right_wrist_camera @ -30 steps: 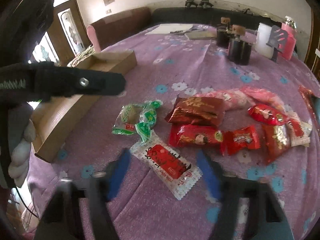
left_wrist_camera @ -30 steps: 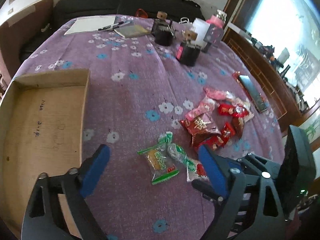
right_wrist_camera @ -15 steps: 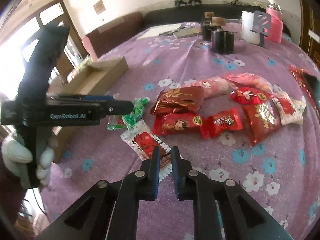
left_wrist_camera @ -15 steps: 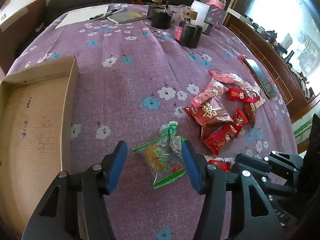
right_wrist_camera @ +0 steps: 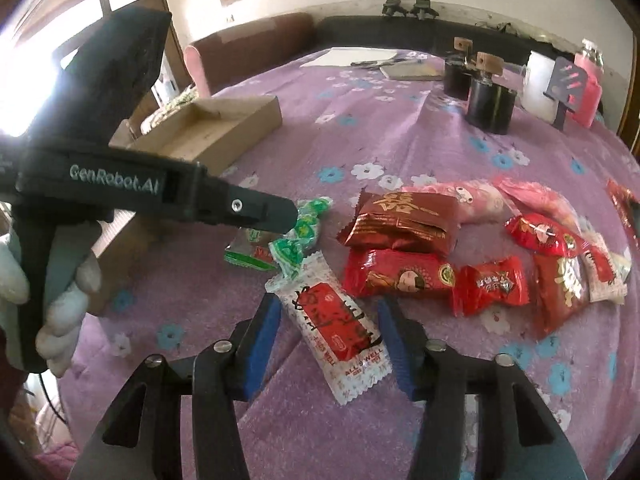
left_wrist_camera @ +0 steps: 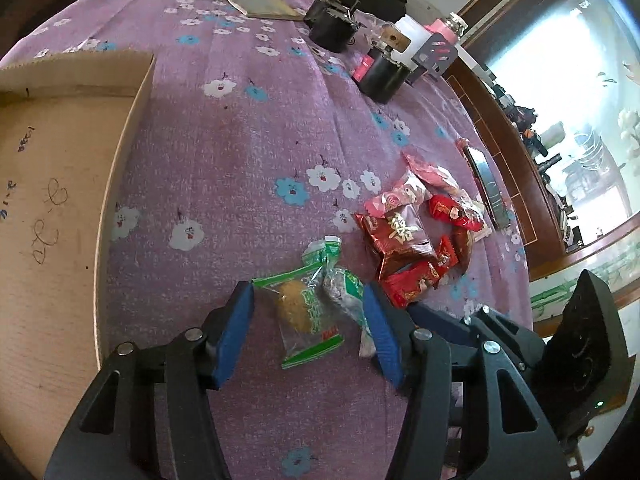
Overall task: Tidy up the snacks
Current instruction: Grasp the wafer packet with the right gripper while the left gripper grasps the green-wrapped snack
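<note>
Purple flowered cloth [left_wrist_camera: 240, 152] covers the table in the left wrist view, with the cardboard box [left_wrist_camera: 48, 208] at nine o'clock and a heap of red snack packets [left_wrist_camera: 404, 240] at two o'clock. The left gripper [left_wrist_camera: 308, 324] stands open, its jaws straddling the green-wrapped snack [left_wrist_camera: 300, 312] without pressing it; a second green packet [left_wrist_camera: 344, 288] lies just beside the right pad. Judged from this, the grasp goes best if the jaws settle lower so the pads meet the cake inside rather than the loose wrapper, keeping the neighbouring packet out of the pinch. In the right wrist view, the right gripper [right_wrist_camera: 328, 336], whose jaws have just been opening, is open around the white-and-red sachet [right_wrist_camera: 332, 320], which lies flat and slanted between the pads, untouched. The left gripper [right_wrist_camera: 292, 216] reaches in from nine o'clock over the green packets, held by a gloved hand [right_wrist_camera: 48, 300], and the box [right_wrist_camera: 208, 128] sits at eleven o'clock. Closing across the sachet's narrow width, near its middle, should hold it best; the two tools work close together, so one lifting clear first looks wise.
</note>
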The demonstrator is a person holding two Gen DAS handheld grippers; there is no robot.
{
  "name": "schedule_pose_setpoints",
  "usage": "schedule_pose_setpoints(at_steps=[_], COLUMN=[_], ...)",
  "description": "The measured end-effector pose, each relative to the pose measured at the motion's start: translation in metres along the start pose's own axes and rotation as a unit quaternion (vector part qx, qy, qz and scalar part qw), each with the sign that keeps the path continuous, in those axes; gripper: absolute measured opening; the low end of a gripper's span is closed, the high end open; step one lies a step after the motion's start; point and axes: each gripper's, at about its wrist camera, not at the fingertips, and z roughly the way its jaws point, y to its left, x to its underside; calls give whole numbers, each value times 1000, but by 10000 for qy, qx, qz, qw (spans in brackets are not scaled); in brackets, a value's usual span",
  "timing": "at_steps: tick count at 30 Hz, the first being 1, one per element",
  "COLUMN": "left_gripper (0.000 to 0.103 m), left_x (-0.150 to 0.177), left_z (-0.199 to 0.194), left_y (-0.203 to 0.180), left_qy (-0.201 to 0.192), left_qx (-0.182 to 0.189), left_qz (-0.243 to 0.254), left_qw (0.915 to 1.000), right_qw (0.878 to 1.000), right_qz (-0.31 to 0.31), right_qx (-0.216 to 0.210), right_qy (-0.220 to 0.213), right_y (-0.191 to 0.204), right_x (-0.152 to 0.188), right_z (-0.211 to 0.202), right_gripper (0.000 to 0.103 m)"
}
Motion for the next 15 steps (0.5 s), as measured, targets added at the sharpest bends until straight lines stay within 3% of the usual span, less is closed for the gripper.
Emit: schedule_pose_setpoints(at_steps=[4, 11, 15], left_gripper=[55, 52, 52], left_x=[0, 10, 19], left_z=[1, 3, 14], left_y=[-5, -16, -35], left_qy=[-28, -181, -382], left_qx=[-131, -631, -1314], left_qz=[122, 728, 1260], left_qw=[9998, 9952, 9826], right_qw=[9995, 9975, 9968], right_qz=[312, 699, 785], right_qx=[0, 115, 31], right_qy=[-46, -86, -123], right_y=[-7, -31, -36], right_x=[2, 14, 16], right_z=[-7, -22, -24], right_gripper=[25, 25, 27])
